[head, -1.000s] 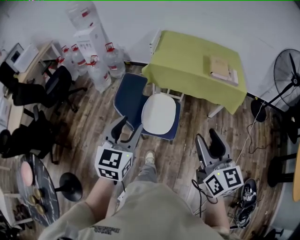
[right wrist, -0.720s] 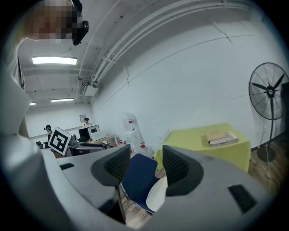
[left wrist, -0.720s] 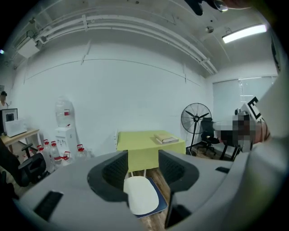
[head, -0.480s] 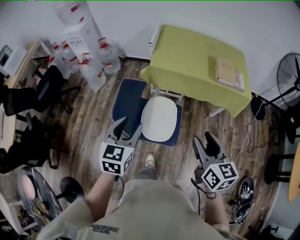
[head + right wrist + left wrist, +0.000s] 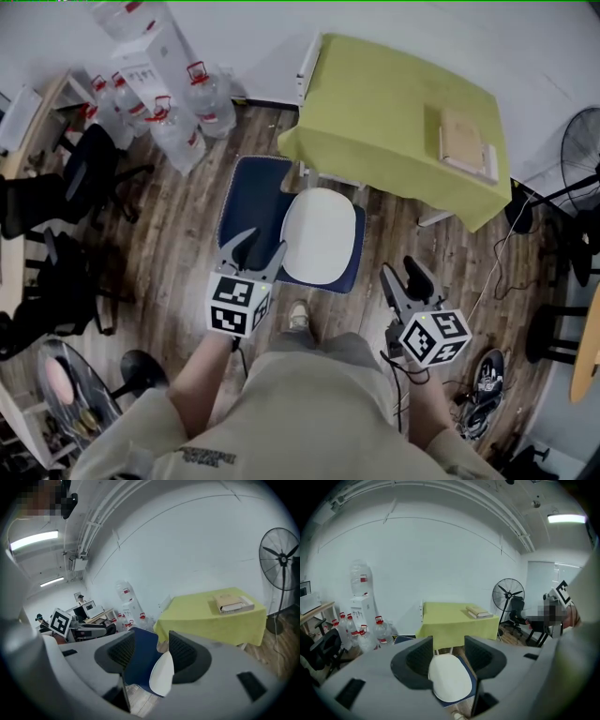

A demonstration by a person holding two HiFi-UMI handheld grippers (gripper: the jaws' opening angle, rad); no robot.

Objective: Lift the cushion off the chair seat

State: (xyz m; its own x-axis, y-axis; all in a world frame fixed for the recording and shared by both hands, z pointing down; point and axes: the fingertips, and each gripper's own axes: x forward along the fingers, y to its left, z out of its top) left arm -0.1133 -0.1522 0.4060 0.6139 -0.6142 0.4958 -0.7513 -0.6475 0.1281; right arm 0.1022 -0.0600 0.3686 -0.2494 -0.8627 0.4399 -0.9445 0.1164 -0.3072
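A white oval cushion (image 5: 319, 234) lies on a navy blue padded chair (image 5: 248, 202) in front of the table. My left gripper (image 5: 258, 248) is open and empty at the chair's near left edge; its tips overlap the blue padding in the head view. My right gripper (image 5: 401, 277) is open and empty over the floor, just right of the chair. In the left gripper view the cushion (image 5: 449, 682) shows between and below the open left gripper (image 5: 447, 654). The right gripper view frames the cushion (image 5: 162, 672) and the chair (image 5: 141, 660) between the spread jaws of the right gripper (image 5: 152, 652).
A table under a yellow-green cloth (image 5: 394, 112) with a book (image 5: 466, 141) stands behind the chair. Water bottles (image 5: 178, 108) cluster at the back left, office chairs (image 5: 80, 187) at left, a fan (image 5: 581, 155) and shoes (image 5: 483, 394) at right. The floor is wooden.
Both grippers have moved forward and down toward the chair; the left one now reaches its near edge. Their jaws stay spread as before.
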